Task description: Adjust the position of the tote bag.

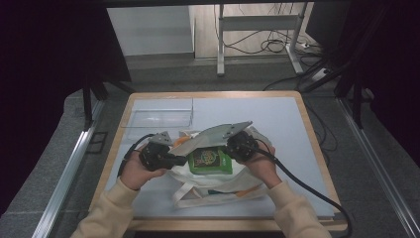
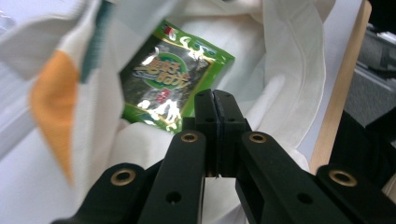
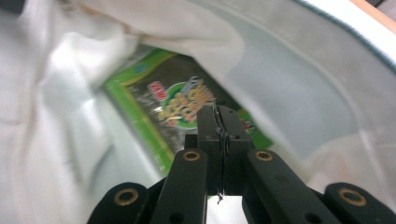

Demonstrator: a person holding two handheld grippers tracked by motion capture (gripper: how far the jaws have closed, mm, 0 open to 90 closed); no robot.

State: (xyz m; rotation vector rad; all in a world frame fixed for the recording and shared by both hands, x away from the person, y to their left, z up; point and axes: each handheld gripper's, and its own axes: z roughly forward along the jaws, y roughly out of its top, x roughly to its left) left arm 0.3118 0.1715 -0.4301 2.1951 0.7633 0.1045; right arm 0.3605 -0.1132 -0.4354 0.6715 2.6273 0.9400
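Note:
A shiny green snack packet [image 1: 209, 161] lies in the open mouth of a white cloth tote bag [image 1: 213, 187] at the table's near middle. My left gripper [image 1: 173, 159] comes in from the left, its tip at the packet's left edge. In the left gripper view its jaws [image 2: 215, 95] are shut just beside the packet [image 2: 168, 79], with bag cloth [image 2: 280, 70] all around. My right gripper [image 1: 233, 148] is at the packet's right side. Inside the bag [image 3: 299, 98], its jaws [image 3: 219, 113] are shut on the packet's edge [image 3: 173, 105].
A clear plastic tray [image 1: 158, 118] stands at the back left of the grey mat. The bag's handles [image 1: 190, 196] trail toward the near edge. An orange print [image 2: 53, 93] marks a raised flap of the bag. The wooden table rim [image 1: 317, 148] runs along the right.

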